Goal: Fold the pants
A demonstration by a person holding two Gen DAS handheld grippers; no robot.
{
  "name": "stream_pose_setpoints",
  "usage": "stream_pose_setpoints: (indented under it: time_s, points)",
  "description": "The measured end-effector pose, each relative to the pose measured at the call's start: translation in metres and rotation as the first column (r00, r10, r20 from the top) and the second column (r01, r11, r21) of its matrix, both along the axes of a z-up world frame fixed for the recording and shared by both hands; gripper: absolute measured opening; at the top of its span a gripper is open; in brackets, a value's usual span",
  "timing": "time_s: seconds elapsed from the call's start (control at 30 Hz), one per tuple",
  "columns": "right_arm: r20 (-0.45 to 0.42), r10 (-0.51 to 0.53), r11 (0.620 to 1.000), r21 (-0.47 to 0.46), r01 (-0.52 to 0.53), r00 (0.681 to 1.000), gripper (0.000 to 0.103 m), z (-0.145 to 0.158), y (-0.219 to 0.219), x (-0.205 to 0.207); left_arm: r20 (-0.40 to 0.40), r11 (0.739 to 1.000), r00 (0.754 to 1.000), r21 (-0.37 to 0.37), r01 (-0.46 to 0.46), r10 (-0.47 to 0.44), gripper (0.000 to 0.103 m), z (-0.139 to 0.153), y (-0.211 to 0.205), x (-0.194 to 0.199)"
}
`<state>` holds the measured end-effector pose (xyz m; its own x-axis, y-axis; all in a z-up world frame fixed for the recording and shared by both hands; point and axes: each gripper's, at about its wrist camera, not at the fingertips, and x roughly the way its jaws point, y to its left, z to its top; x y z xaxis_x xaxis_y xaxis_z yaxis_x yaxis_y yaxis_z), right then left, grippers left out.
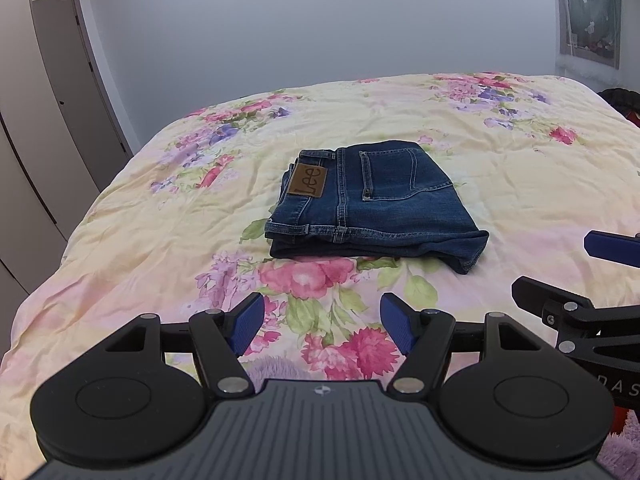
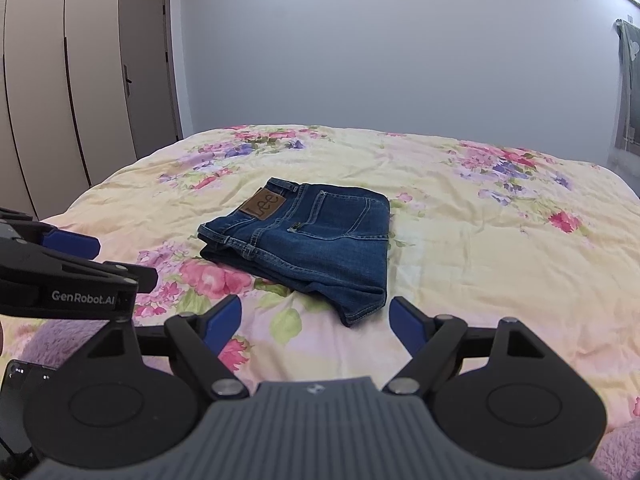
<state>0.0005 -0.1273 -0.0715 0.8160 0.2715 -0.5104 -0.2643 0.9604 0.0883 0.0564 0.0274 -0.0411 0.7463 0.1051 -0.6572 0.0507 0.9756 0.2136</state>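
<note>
Dark blue jeans (image 1: 372,204) lie folded into a compact rectangle in the middle of the bed, back pocket and brown Lee patch (image 1: 308,180) facing up. They also show in the right wrist view (image 2: 308,240). My left gripper (image 1: 322,322) is open and empty, held above the quilt in front of the jeans. My right gripper (image 2: 316,320) is open and empty, just short of the jeans' near corner. The right gripper shows at the right edge of the left wrist view (image 1: 560,268). The left gripper shows at the left edge of the right wrist view (image 2: 124,260).
The bed has a pale yellow floral quilt (image 1: 500,184). A grey wall stands behind it. Wardrobe doors (image 2: 48,92) and a room door (image 2: 150,68) are at the left. A curtained window (image 1: 588,12) is at the far right. A purple fuzzy blanket (image 2: 624,444) lies at the near edge.
</note>
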Motion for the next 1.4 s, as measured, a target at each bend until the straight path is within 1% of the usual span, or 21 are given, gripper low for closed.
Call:
stream_pose_setpoints:
  time_s: [0.6,1.4]
  points:
    - [0.005,0.0,1.0,-0.001,0.0,1.0,0.077,0.0019,-0.0009,-0.003,0.002,1.0,1.0,-0.003,-0.004,0.004,0.078,0.0005,0.0013,-0.0038]
    - [0.001,0.008,1.0,-0.003,-0.008,1.0,0.077,0.0001,0.0011,-0.0054,0.004,1.0,1.0,0.019,0.003,-0.003,0.078,0.0051,0.0,-0.0046]
